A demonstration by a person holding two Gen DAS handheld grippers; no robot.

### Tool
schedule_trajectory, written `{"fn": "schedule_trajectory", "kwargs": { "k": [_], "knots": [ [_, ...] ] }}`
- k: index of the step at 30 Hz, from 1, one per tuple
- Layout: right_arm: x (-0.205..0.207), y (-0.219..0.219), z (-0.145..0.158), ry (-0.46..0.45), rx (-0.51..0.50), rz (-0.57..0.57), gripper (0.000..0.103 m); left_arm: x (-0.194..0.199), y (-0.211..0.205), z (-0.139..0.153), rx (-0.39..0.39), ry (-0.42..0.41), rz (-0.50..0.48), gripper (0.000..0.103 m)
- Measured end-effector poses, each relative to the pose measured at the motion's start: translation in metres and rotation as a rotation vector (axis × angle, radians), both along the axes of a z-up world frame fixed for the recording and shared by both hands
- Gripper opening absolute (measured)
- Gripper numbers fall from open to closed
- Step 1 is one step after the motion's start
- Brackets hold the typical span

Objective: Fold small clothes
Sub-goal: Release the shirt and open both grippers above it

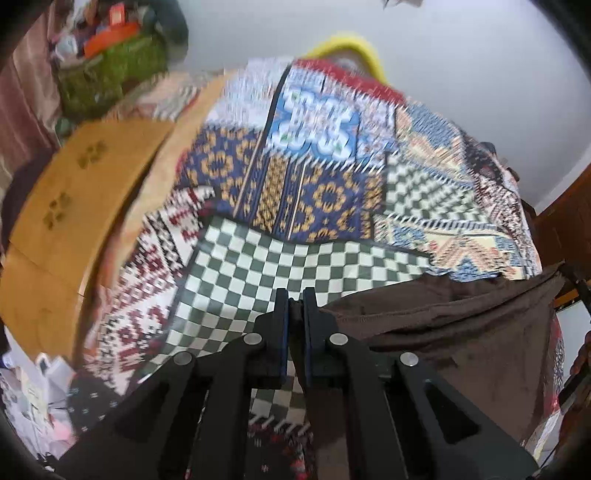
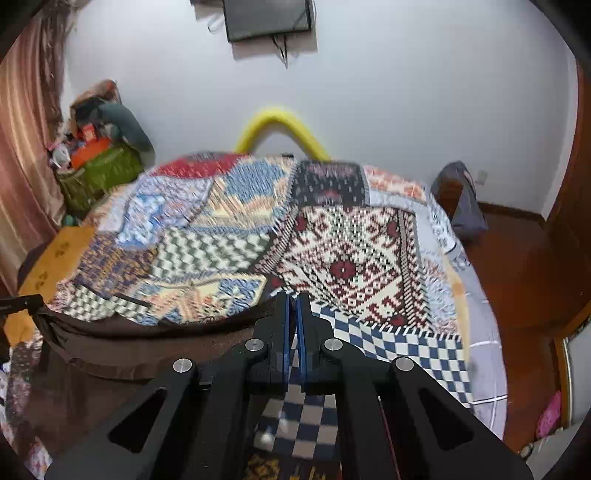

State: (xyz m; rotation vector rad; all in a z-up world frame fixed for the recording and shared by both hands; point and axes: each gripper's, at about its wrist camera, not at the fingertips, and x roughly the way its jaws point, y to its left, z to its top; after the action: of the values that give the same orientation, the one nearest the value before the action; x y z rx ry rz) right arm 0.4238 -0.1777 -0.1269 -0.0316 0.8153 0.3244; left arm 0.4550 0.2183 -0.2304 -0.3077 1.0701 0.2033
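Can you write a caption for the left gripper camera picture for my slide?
Left gripper pinches the edge of a brown cloth above a patchwork bedspread.

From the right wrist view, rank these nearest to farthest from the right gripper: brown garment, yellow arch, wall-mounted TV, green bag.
1. brown garment: at the right gripper, spreading left.
2. green bag: far left, beside the bed.
3. yellow arch: behind the bed, centre.
4. wall-mounted TV: top, high on the wall.
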Motion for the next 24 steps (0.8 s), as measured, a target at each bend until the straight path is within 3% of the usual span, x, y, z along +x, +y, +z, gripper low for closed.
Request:
{"fn": "schedule_trajectory", "kwargs": {
  "k": [4,7,9,10,11,18,24],
  "knots": [
    [0.011,0.002,-0.022,0.079,0.004,0.010,0.004,0.008,0.002,-0.021,0.047,0.044,0.013,0.008],
    [0.009,0.002,-0.026,0.103,0.011,0.023,0.009,0.007,0.002,-0.023,0.095,0.051,0.012,0.020],
    [0.001,-0.001,-0.023,0.109,0.018,0.036,0.025,0.002,0.000,-0.017,0.116,0.044,0.007,0.050],
    [-0.005,-0.001,-0.021,0.102,0.014,0.045,0.038,0.000,0.000,-0.014,0.118,0.031,0.003,0.055],
    [-0.011,-0.001,-0.019,0.089,0.008,0.055,0.044,-0.008,-0.003,-0.006,0.124,-0.001,-0.007,0.059],
    [-0.075,-0.005,-0.005,0.071,0.031,0.158,0.053,-0.054,-0.037,0.007,0.154,-0.006,-0.146,0.073],
    [-0.127,-0.007,-0.023,0.176,0.113,0.214,0.053,-0.106,-0.064,-0.016,0.096,0.057,-0.219,0.075]
  ]
}}
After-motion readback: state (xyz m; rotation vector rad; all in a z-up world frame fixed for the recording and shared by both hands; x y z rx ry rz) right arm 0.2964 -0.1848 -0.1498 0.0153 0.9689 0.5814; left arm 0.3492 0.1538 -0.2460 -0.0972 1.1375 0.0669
